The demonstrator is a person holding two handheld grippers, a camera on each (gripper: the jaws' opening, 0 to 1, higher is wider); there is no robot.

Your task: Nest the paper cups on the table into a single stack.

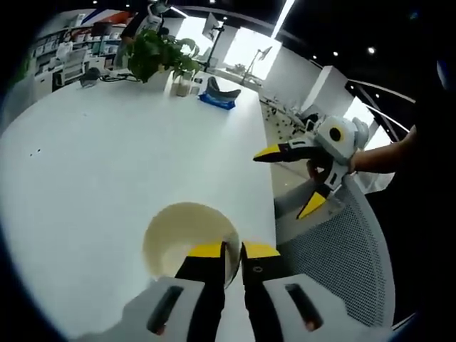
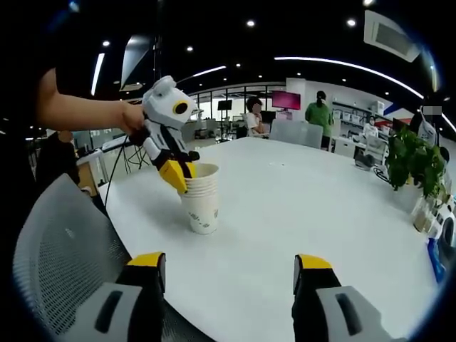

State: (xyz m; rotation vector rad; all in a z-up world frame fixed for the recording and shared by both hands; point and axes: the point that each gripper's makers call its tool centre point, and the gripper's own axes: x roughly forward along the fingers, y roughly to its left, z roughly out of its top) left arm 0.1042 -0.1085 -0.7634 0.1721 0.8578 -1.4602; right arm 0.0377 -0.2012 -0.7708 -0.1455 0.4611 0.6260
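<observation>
While your left gripper [image 1: 234,251] pinches the near rim of the cup stack [image 1: 187,241], its two yellow-tipped jaws stand almost together with the thin paper wall caught between them, so you are clamped on the top cup's edge. From the right gripper view you can see the same thing from the side: the left gripper [image 2: 182,174] reaches in from the left, held by your hand [image 2: 132,116], and its yellow tips bite the rim of the cups [image 2: 201,197], which stand upright on the white table [image 2: 299,206] as one nested stack, several rims showing one above another. The stack sits near the table's edge, just beyond the grey mesh chair back [image 2: 60,246] that shows at the lower left of that view. Your right gripper [image 2: 229,265] hangs well apart from the stack with its jaws spread wide and nothing between them; in the left gripper view it shows off to the right [image 1: 291,178], out past the table's edge and above the mesh chair [image 1: 342,249], jaws parted, your hand behind it. Looking down from the left gripper view, the top cup's inside is bare and cream-coloured. Farther along the table [image 1: 121,157] stand a leafy plant [image 1: 153,53] and a blue object [image 1: 217,100] beside it. Several people [image 2: 320,112] are in the room beyond the table's far end.
</observation>
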